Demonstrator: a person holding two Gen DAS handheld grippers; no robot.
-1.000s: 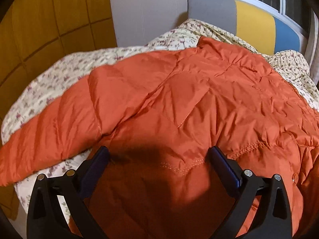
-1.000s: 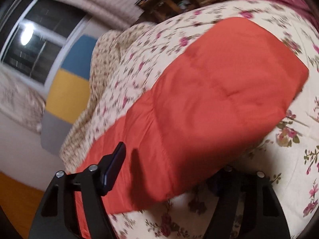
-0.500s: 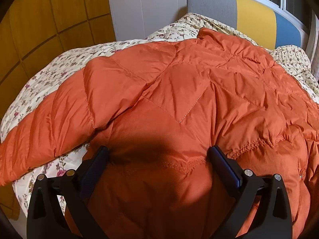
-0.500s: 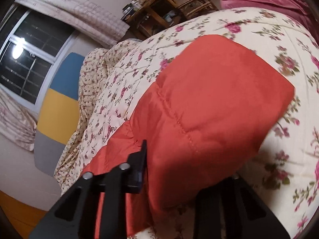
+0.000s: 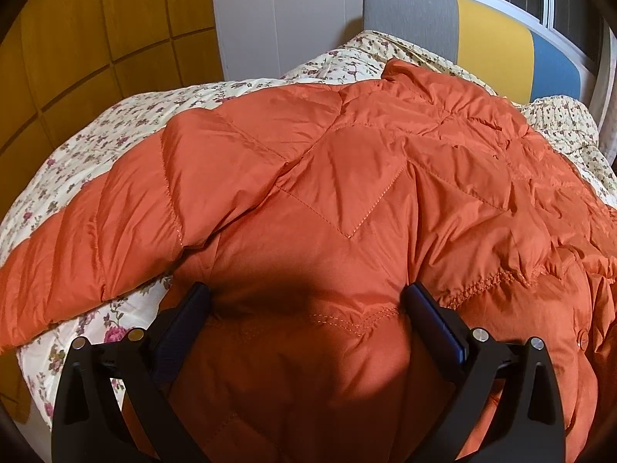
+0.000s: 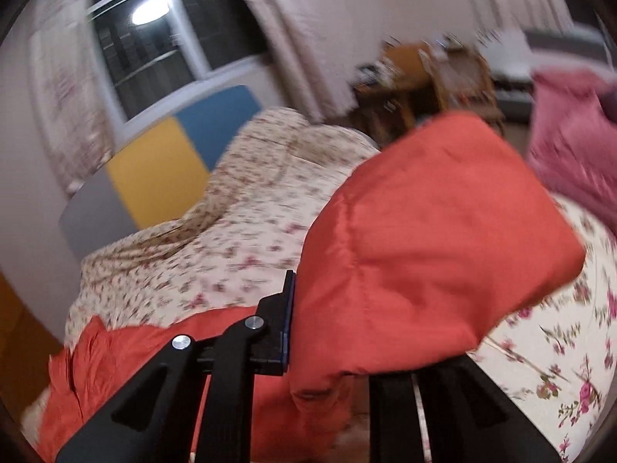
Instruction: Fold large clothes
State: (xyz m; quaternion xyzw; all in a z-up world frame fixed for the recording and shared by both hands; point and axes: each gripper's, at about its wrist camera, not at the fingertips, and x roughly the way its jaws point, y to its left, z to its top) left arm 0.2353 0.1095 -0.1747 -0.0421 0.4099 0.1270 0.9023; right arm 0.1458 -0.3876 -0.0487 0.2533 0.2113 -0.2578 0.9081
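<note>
An orange quilted puffer jacket (image 5: 347,200) lies spread on a floral bedspread (image 5: 96,135). One sleeve (image 5: 96,239) stretches out to the left. My left gripper (image 5: 306,308) is open, low over the jacket's lower body. My right gripper (image 6: 331,332) is shut on the other sleeve (image 6: 435,247) and holds it lifted off the bed; its right finger is hidden behind the cloth. The jacket's body (image 6: 154,347) shows at the lower left of the right wrist view.
A grey, yellow and blue headboard (image 5: 493,38) stands at the far end under a window (image 6: 162,34). Yellow wall panels (image 5: 77,38) are on the left. A wooden chair (image 6: 435,77) and a pink blanket (image 6: 570,135) lie beyond the bed.
My right gripper has closed on the sleeve and lifted it, swinging up and toward the jacket's body. My left gripper has stayed open and drifted slightly closer over the jacket.
</note>
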